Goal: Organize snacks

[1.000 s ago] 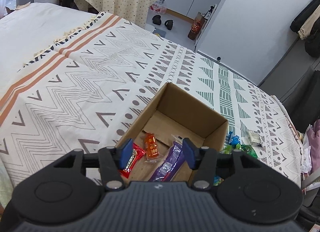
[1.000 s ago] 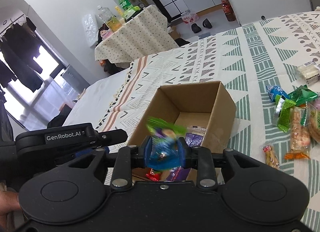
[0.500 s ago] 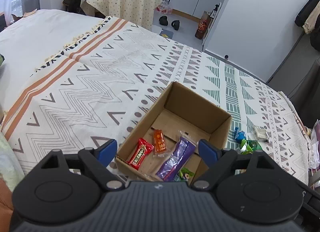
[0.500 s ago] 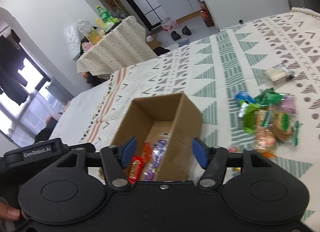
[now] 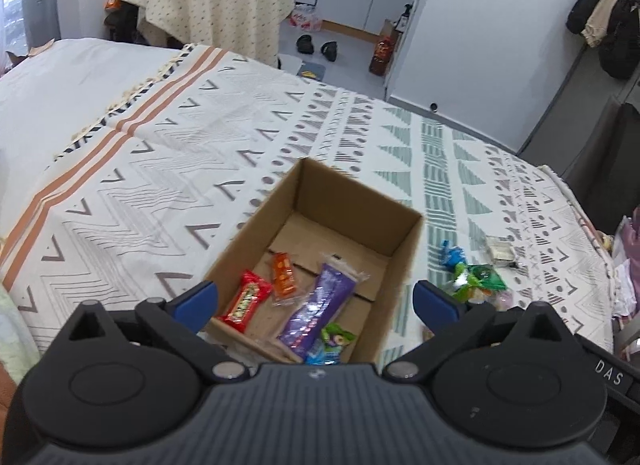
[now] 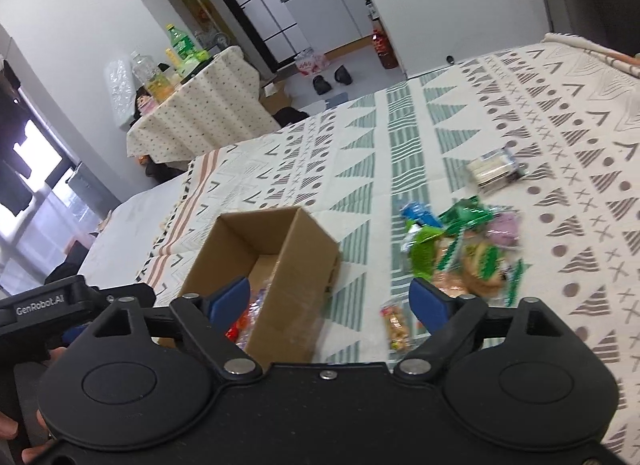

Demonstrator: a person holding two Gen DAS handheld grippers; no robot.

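An open cardboard box (image 5: pixel 400 261) (image 6: pixel 304 265) sits on a patterned bedspread (image 5: pixel 160 193). Inside lie a red bar (image 5: pixel 246 301), an orange packet (image 5: pixel 283 275), a long purple packet (image 5: pixel 320 309) and a blue-green packet (image 5: pixel 330 343). My left gripper (image 5: pixel 316 301) hovers over the box's near end, its jaws opening wide, nothing between them. My right gripper (image 6: pixel 330 301) is over the box's right wall, jaws opening, nothing held. A pile of loose snacks (image 6: pixel 460 249) (image 5: pixel 474 277) lies right of the box, with a small peanut packet (image 6: pixel 396 325) nearer and a white wafer pack (image 6: pixel 494 169) farther off.
The bed's far edge drops to a floor with shoes (image 5: pixel 316 45) and a bottle (image 5: pixel 384 53). A round table with a dotted cloth (image 5: pixel 212 5) stands behind. The left gripper's body (image 6: pixel 48 305) and a hand show at the lower left of the right wrist view.
My right gripper let go of the blue-green packet, which now lies in the box, then swung right toward the snack pile. Both grippers' jaws spread wide. The left gripper drew back slightly.
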